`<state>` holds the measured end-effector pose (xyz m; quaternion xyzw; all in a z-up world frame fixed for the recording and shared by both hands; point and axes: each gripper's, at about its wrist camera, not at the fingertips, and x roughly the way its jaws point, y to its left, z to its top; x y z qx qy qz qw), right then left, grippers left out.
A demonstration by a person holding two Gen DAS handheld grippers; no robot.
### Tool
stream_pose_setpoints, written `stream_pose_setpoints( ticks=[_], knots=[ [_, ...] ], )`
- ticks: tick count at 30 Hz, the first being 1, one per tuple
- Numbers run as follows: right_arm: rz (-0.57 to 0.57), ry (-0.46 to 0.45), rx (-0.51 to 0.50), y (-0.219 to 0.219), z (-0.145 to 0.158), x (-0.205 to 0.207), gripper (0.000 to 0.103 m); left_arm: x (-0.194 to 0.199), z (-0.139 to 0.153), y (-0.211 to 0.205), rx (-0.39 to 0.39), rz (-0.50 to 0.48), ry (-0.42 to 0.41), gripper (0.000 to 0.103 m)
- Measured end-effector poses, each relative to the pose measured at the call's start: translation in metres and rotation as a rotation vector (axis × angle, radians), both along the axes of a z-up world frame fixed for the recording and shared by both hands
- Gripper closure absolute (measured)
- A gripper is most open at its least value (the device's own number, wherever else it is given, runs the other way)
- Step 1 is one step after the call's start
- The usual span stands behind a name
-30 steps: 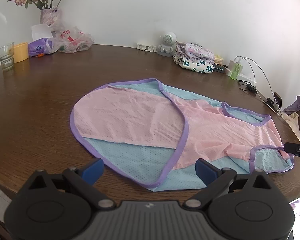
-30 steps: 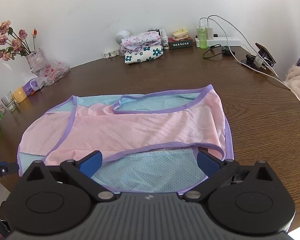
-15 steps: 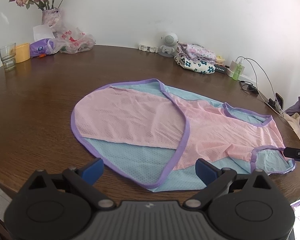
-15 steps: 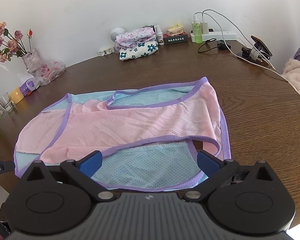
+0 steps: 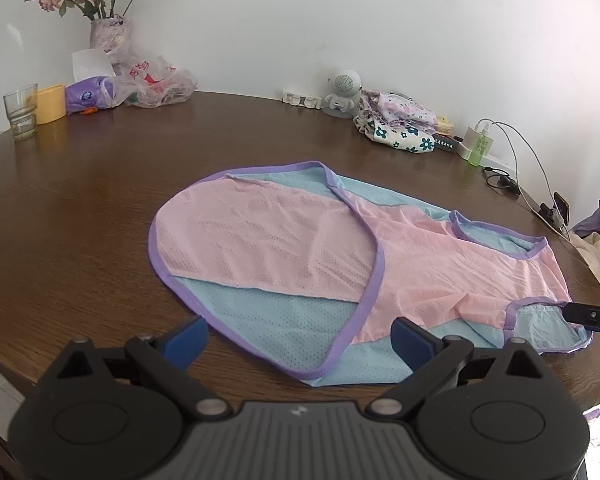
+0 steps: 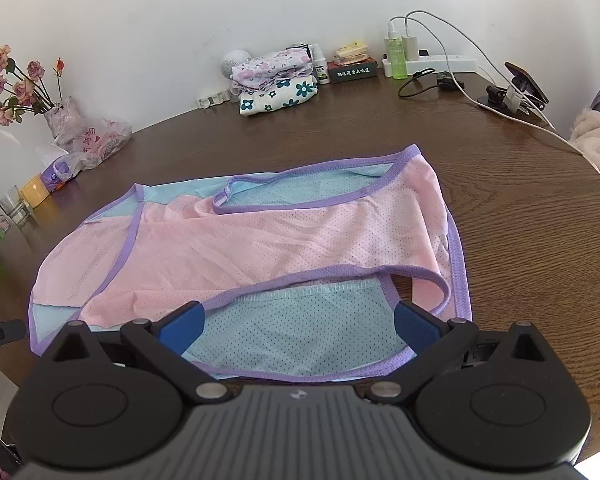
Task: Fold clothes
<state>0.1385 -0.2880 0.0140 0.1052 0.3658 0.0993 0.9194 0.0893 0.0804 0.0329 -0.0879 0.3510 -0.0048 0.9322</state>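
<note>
Currently catalogued:
Garment: pink and blue mesh garment (image 5: 300, 248) with purple binding, spread flat near the front edge of the brown surface (image 5: 80, 184), apparently laid out so its edges can be reached for folding.
Long axis: runs along the front edge, rounded end to the person's left, strapped end to the right.
Left gripper (image 5: 296, 334): jaws wide open, empty, hovering at the near hem.
Right gripper (image 6: 296, 326): jaws wide open, empty, over the blue panel at the strapped end.
Folded pile (image 6: 276, 84): patterned clothes at the far edge, likely finished pieces.
</note>
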Motion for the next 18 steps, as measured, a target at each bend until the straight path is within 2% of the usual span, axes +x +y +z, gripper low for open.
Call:
stream_pose_setpoints(
  ticks=[18],
  knots=[
    [-0.001,-0.002,0.006,0.0001,-0.0018,-0.0001,0.0,-0.0001,0.0001,0.0014,-0.001,0.007,0.005,0.005]
  ],
)
